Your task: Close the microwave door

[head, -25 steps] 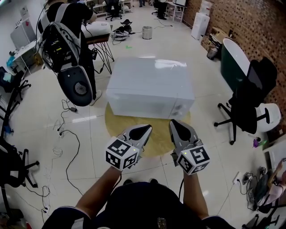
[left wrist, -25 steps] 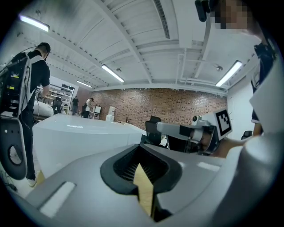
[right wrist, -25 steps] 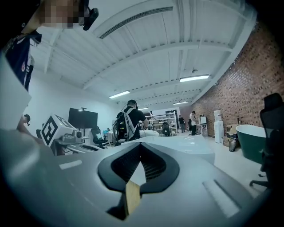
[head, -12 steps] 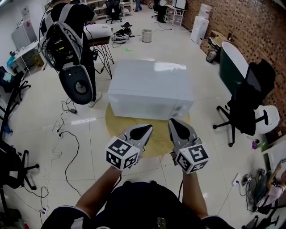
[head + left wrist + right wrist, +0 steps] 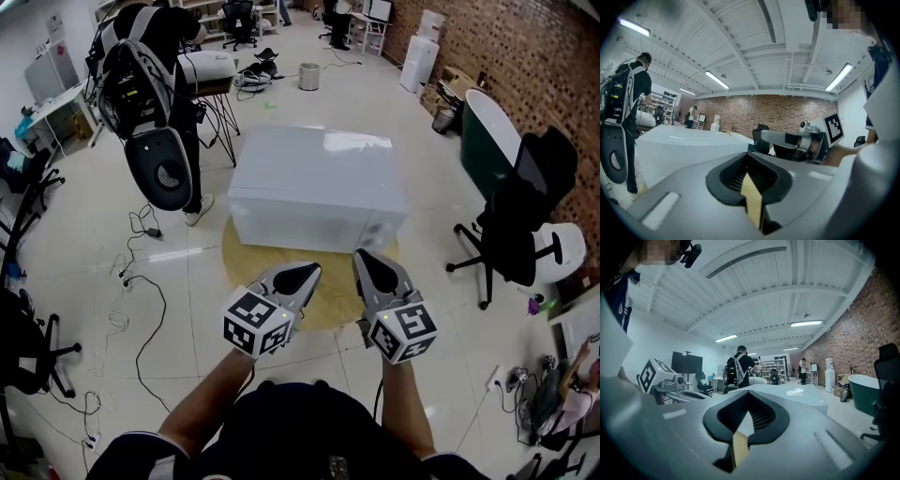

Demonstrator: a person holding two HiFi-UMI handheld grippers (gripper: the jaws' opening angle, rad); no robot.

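A white microwave [image 5: 319,187] stands on a round wooden table [image 5: 330,286], its front face toward me and its door flush with the body. Both grippers hover side by side just short of that front, above the table's near edge. My left gripper [image 5: 306,273] is shut with nothing in it. My right gripper [image 5: 367,260] is shut as well, also with nothing in it. In the left gripper view the jaws [image 5: 749,158] meet at the tip, with the microwave [image 5: 684,145] beyond. The right gripper view shows the same closed tip [image 5: 747,395] before the microwave's top [image 5: 792,392].
A person carrying a backpack rig [image 5: 150,84] stands at the back left beside a small stand. Cables [image 5: 131,281] trail over the floor on the left. A black office chair [image 5: 520,220] and a dark green tub [image 5: 487,122] are at the right by the brick wall.
Both grippers have stayed where they were. The person with the backpack rig at the back left has shifted slightly.
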